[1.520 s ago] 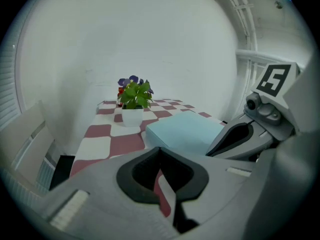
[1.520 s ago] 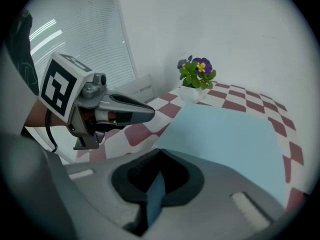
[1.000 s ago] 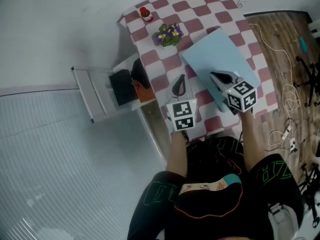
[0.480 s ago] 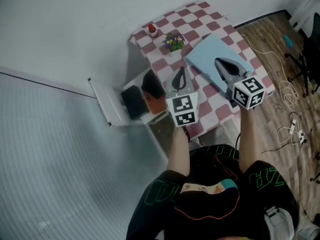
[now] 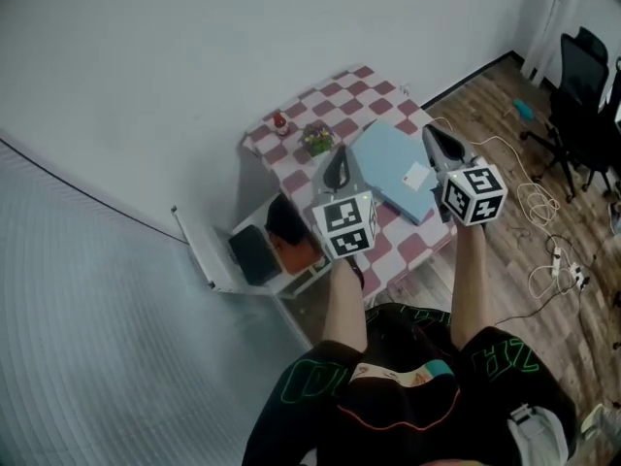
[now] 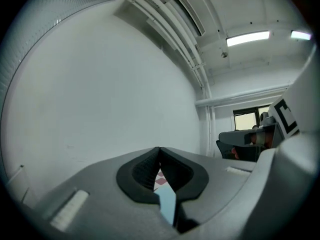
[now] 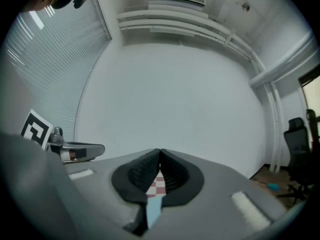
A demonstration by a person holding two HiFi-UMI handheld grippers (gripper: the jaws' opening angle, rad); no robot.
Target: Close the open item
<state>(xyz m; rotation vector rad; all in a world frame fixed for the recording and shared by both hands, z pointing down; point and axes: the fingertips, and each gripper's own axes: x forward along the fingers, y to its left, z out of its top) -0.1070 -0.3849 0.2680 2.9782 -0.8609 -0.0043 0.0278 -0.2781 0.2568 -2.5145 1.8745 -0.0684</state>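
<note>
Head view: left gripper and right gripper, jaws pressed together and empty, have lifted off the flat-lying blue laptop, so closing looks done, though the cabinet door beside the table stands open.

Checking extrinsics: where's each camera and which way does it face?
Head view: on the head, steeply down at table and open cabinet; shows forearms, torso, left gripper, right gripper.
Left gripper view: on that gripper, out toward wall and ceiling; shows own shut jaws, right gripper at right.
Right gripper view: on that gripper, toward wall, blinds left; shows own shut jaws, left gripper at left.
Shared: gripper views both see wall, plus a table sliver below the jaw tips.
</note>
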